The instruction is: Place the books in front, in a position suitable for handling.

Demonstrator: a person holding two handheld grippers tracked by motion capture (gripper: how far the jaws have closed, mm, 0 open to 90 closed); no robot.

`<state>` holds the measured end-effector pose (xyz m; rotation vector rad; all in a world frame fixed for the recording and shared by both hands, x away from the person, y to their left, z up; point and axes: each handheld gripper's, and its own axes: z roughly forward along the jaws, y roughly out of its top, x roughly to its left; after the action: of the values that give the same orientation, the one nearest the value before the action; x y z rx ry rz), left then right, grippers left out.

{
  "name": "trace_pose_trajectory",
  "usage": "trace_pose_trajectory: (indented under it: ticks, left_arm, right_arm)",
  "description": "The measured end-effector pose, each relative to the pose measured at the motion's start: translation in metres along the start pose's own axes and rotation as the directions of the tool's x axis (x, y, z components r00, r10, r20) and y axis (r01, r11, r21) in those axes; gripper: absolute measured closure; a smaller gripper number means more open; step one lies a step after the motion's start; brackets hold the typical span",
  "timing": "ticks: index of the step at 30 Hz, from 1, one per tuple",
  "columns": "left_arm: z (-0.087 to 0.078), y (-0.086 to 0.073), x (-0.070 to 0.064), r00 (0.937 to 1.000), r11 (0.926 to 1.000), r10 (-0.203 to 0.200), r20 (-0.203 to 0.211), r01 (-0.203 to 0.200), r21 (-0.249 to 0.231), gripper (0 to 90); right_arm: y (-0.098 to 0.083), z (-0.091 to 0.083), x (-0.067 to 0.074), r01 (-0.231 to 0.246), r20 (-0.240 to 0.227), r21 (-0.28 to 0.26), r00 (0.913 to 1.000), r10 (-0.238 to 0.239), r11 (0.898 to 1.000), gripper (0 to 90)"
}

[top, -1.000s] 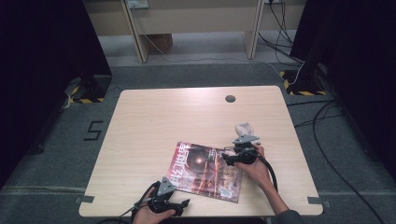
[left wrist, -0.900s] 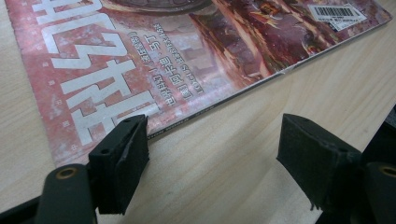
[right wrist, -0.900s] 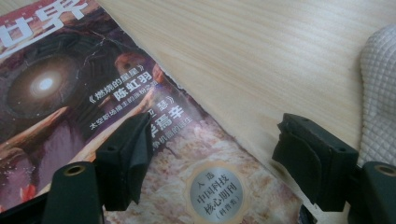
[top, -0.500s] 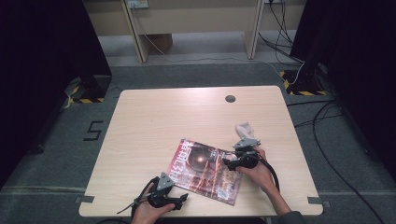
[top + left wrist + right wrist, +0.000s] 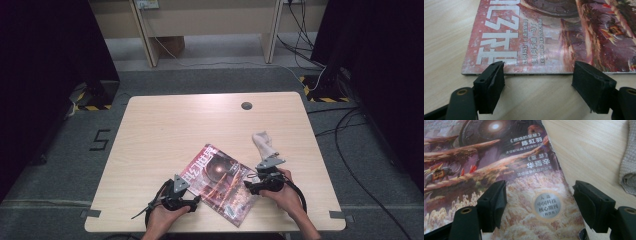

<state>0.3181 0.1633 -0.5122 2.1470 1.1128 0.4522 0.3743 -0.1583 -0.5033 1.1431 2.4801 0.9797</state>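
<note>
**Both grippers close in on the magazine**

The magazine point(image 5: 218, 182) lies flat and askew on the near half of the table point(image 5: 165, 130), cover up. The left gripper point(image 5: 192, 201) sits at its near-left edge with jaws apart; in the left gripper view the edge of the magazine point(image 5: 554, 37) runs just beyond the 2 empty pads. The right gripper point(image 5: 248, 186) hovers over the right side of the cover, jaws also spread wide and holding nothing. A crumpled grey cloth point(image 5: 263, 142) lies just beyond the right hand, apart from the magazine.

This looks like the approach step, before any grip. Next, the left jaws likely need to drop level with the tabletop and slide onto the thin edge, while the right steadies or lifts the cover.
</note>
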Motion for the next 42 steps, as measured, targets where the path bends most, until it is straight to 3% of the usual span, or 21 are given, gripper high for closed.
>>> trace_pose_trajectory:
  ticks: [9, 11, 18, 20, 22, 27, 33, 34, 35, 36, 40, 42]
  left_arm:
    - [0.006, 0.009, 0.006, 0.9983, 0.9999, 0.011, -0.057, -0.011, 0.003, 25.1]
    - [0.009, 0.013, 0.008, 0.9955, 0.9997, 0.023, -0.092, -0.023, 0.002, 25.5]
    - [0.018, 0.022, 0.013, 0.9890, 0.9996, 0.028, -0.146, -0.028, -0.004, 26.9]
    - [0.019, 0.022, 0.014, 0.9885, 0.9996, 0.023, -0.150, -0.025, -0.009, 27.3]
    - [0.021, 0.026, 0.015, 0.9844, 0.9988, 0.048, -0.169, -0.049, -0.004, 27.5]
    - [0.024, 0.029, 0.017, 0.9838, 0.9990, 0.041, -0.175, -0.043, -0.008, 27.8]
    - [0.016, 0.026, 0.012, 0.9914, 0.9989, 0.028, -0.128, -0.032, -0.034, 26.3]
    - [0.010, 0.022, 0.003, 0.9970, 0.9988, 0.018, -0.075, -0.022, -0.045, 26.1]
    - [0.007, 0.020, -0.003, 0.9983, 0.9986, 0.026, -0.053, -0.029, -0.044, 26.1]
    - [0.007, 0.020, -0.003, 0.9983, 0.9986, 0.026, -0.053, -0.029, -0.044, 26.0]
    - [0.003, 0.014, -0.021, 0.9987, 0.9988, 0.043, 0.027, -0.043, -0.025, 25.6]
    - [0.004, 0.013, -0.024, 0.9977, 0.9977, 0.065, 0.021, -0.064, -0.022, 24.7]
  right_arm:
    - [-0.010, -0.008, 0.007, 0.000, 0.006, 0.005, 1.0000, 0.000, 1.000, 26.3]
    - [-0.013, -0.010, 0.010, -0.005, 0.004, 0.009, 1.0000, 0.005, 1.000, 25.8]
    - [-0.023, -0.019, 0.023, -0.005, -0.011, 0.023, 0.9999, 0.005, 1.000, 24.1]
    - [-0.025, -0.020, 0.025, -0.001, -0.013, 0.022, 0.9999, 0.001, 1.000, 23.8]
    - [-0.029, -0.024, 0.031, 0.016, -0.015, 0.022, 0.9998, -0.015, 1.000, 22.9]
    - [-0.035, -0.028, 0.038, 0.034, -0.028, 0.015, 0.9990, -0.034, 0.999, 22.0]
    - [-0.040, -0.031, 0.044, 0.055, -0.042, 0.011, 0.9976, -0.055, 0.998, 22.1]
    - [-0.041, -0.032, 0.045, 0.051, -0.044, 0.013, 0.9977, -0.051, 0.999, 22.1]
    - [-0.041, -0.032, 0.044, 0.058, -0.044, 0.008, 0.9974, -0.058, 0.998, 22.0]
    - [-0.042, -0.033, 0.045, 0.060, -0.045, 0.007, 0.9972, -0.060, 0.998, 21.8]
    - [-0.043, -0.034, 0.046, 0.067, -0.042, 0.012, 0.9969, -0.066, 0.998, 22.2]
    - [-0.044, -0.033, 0.050, 0.077, -0.041, 0.015, 0.9963, -0.076, 0.997, 22.5]
